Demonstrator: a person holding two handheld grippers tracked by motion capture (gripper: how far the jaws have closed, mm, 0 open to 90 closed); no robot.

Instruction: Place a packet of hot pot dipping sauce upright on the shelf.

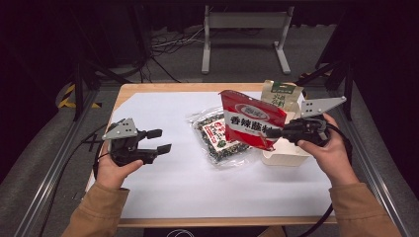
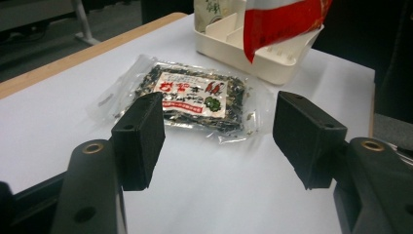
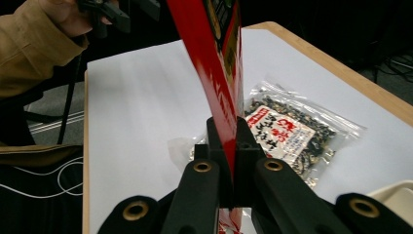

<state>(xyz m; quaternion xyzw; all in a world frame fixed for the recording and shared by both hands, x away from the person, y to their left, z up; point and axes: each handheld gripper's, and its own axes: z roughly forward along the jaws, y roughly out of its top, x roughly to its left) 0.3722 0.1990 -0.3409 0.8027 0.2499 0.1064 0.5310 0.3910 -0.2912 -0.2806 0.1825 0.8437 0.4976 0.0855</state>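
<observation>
My right gripper (image 1: 276, 132) is shut on the lower edge of a red snack packet (image 1: 252, 123), which it holds upright in the air just left of a white divided tray (image 1: 286, 155). In the right gripper view the jaws (image 3: 229, 141) pinch the red packet (image 3: 214, 58) edge-on. A clear bag of dark dried food with a red and white label (image 1: 220, 136) lies flat on the white sheet, below and left of the red packet. My left gripper (image 1: 160, 140) hovers open at the left, pointing towards that bag (image 2: 195, 95), with nothing between its jaws (image 2: 219, 117).
A beige and green packet (image 1: 281, 96) stands in the back of the tray (image 2: 258, 53). A white sheet (image 1: 163, 187) covers most of the wooden table (image 1: 148, 89). Dark frame legs and cables lie beyond the far edge.
</observation>
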